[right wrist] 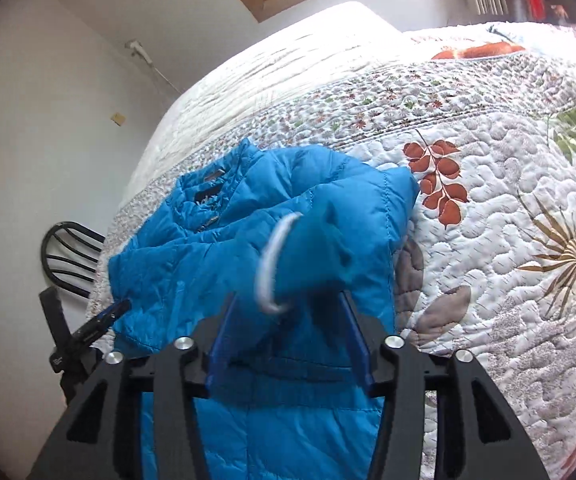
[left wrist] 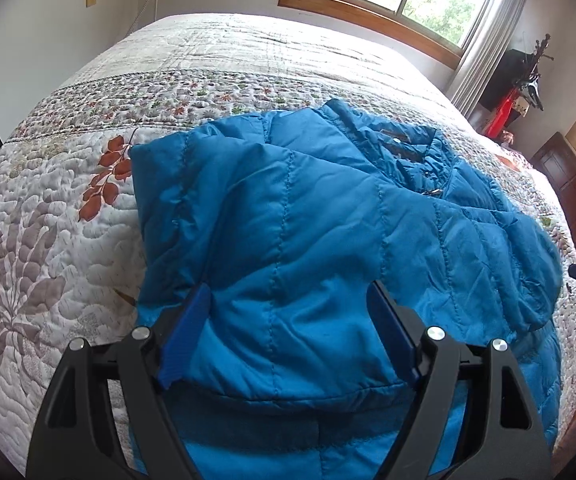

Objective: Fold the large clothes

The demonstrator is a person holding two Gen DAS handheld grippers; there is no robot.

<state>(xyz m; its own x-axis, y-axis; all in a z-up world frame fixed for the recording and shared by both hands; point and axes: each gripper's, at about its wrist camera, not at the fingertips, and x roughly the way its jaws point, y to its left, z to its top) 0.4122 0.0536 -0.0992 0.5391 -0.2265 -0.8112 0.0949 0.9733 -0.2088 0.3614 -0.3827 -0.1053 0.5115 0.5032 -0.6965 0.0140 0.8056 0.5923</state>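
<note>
While the blue jacket (left wrist: 288,216) lies on the quilt (left wrist: 67,208), both the left gripper (left wrist: 288,312) and right gripper (right wrist: 283,312) hover with jaws apart, a cuff (right wrist: 308,248) between the right's.

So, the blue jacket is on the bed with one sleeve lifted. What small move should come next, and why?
Probably lower the sleeve across the jacket front. It hangs blurred, its white-edged cuff between the right gripper's open jaws, not flat. The left gripper is open over the body.

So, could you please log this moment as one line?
task: fold jacket | bed: jacket lying on it | left hand-held gripper: open | right hand-held gripper: open, sleeve cuff between fingers
</note>
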